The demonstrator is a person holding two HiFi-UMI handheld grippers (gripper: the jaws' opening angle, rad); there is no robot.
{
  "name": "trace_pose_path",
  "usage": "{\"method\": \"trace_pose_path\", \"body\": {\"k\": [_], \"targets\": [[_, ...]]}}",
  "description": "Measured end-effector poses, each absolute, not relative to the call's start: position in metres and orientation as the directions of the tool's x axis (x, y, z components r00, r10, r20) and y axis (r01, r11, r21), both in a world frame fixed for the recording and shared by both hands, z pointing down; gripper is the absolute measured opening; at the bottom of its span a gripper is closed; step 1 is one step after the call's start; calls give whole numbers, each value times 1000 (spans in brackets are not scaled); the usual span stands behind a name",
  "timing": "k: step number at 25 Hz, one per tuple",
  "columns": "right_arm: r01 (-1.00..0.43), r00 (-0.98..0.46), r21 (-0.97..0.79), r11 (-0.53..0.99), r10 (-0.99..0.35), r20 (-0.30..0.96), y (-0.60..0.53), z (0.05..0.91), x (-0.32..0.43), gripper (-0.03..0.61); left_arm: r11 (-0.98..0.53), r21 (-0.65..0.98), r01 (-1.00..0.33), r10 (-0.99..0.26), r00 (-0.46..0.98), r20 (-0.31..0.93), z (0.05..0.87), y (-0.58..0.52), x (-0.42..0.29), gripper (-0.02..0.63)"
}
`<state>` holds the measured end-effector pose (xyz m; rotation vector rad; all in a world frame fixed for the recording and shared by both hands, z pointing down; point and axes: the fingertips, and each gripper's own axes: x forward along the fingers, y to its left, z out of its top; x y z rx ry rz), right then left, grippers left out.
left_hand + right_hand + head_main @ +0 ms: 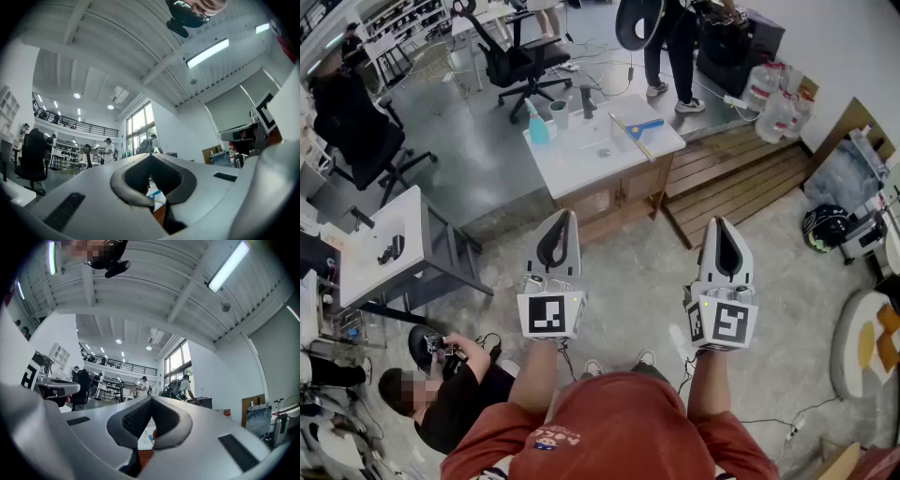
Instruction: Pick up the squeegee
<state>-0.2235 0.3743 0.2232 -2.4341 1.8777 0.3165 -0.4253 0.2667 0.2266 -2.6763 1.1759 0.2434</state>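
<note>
Your left gripper (565, 218) and right gripper (719, 225) point ahead, jaws together and empty, since the squeegee (635, 133) lies well apart on the cabinet (581, 157).

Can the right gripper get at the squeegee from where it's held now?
Probably not yet: the right gripper is shut and well short of the table. The squeegee lies uncovered near its right end, with open floor between.

Left gripper (564, 221) and right gripper (720, 225) were held out ahead, side by side and well apart, noses tilted slightly up. Jaws were together on both, empty.
</note>
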Motion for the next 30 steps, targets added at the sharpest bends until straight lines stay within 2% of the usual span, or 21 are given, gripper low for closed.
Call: {"method": "trace_pose_path", "body": {"k": [6,14,30], "targets": [[-960,257,66,-273,-949,-184,380,234,-207,6,-675,-117,-728,-692,681,-240,233,274,-410,17],[-964,265,-15,-265,-955,-136,386,267,-165,8,-690,-126,-712,-691,701,-176,256,284,-365,17],[-944,328,-14,-329,-933,-147,449,276,-10,8,-733,-166,-660,-631,751,-195,252,336,-204,17]]}}
